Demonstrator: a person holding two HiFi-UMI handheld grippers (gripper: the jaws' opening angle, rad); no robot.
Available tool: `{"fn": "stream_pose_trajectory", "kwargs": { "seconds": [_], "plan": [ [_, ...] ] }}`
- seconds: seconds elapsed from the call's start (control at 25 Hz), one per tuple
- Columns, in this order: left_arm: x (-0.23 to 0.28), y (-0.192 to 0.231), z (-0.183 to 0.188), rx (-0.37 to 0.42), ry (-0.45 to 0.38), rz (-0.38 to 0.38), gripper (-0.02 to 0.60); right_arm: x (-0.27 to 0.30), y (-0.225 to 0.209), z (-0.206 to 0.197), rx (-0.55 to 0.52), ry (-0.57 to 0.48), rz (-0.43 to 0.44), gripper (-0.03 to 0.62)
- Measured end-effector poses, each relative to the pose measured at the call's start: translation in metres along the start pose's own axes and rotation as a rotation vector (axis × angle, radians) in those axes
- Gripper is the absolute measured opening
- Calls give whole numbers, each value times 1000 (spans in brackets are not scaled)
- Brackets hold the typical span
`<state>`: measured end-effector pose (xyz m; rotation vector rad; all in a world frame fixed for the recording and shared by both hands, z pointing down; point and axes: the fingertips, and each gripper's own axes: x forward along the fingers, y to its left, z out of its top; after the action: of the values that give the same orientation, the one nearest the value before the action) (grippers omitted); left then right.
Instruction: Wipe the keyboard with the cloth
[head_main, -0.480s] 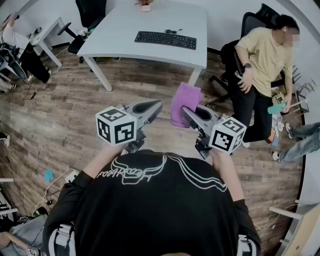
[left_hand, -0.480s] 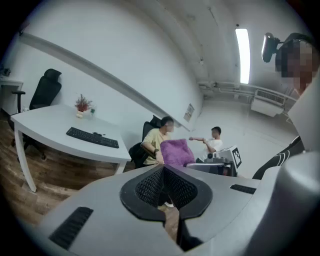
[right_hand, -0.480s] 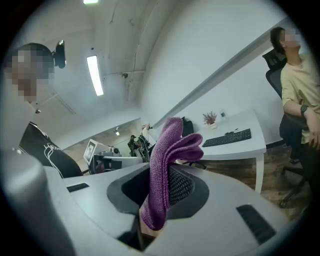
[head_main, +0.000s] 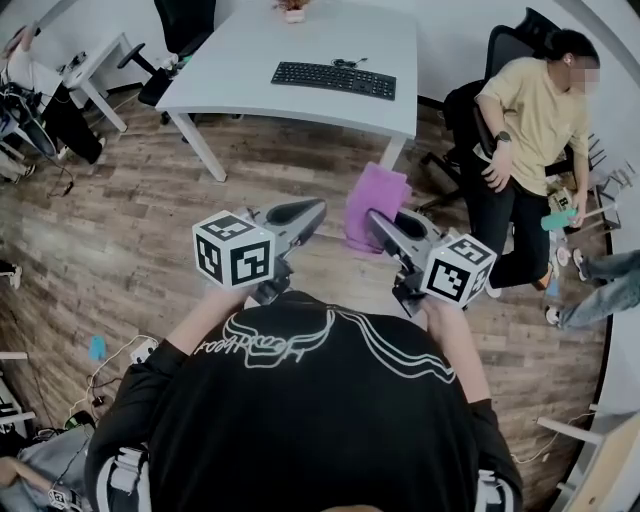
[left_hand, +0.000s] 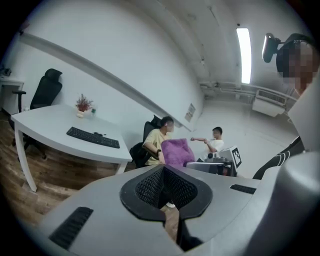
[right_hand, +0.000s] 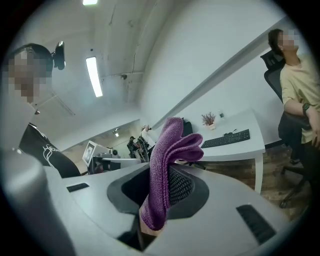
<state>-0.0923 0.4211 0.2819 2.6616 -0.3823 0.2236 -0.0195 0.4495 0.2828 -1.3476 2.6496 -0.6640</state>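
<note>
A black keyboard (head_main: 335, 80) lies on the white table (head_main: 250, 70) across the room, far ahead of both grippers. It also shows in the left gripper view as the keyboard (left_hand: 93, 137) and in the right gripper view as the keyboard (right_hand: 226, 138). My right gripper (head_main: 375, 222) is shut on a purple cloth (head_main: 375, 203), which sticks up from between the jaws; close up, the cloth (right_hand: 167, 165) is folded over. My left gripper (head_main: 305, 212) is held beside it at chest height, shut with nothing in it (left_hand: 164, 192).
A person in a yellow shirt (head_main: 535, 115) sits on an office chair right of the table. A black chair (head_main: 180, 25) stands behind the table's left end and a small potted plant (head_main: 292, 10) sits on its far edge. Wooden floor (head_main: 130, 230) lies between me and the table.
</note>
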Motion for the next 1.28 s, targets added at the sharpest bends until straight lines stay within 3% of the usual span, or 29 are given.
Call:
{"fn": "stream_pose_trajectory", "kwargs": {
  "seconds": [0.48,0.88,1.28],
  "plan": [
    [15,38,6,-31,4,9,5,29,-33,14,81,-37,16,55],
    [61,149,43,-69,40,1,5,114,-119,34,143,-22,-28,55],
    [125,289,119,-105,103,-42,5,226,-219,93,212,-24,-84,54]
  ]
}}
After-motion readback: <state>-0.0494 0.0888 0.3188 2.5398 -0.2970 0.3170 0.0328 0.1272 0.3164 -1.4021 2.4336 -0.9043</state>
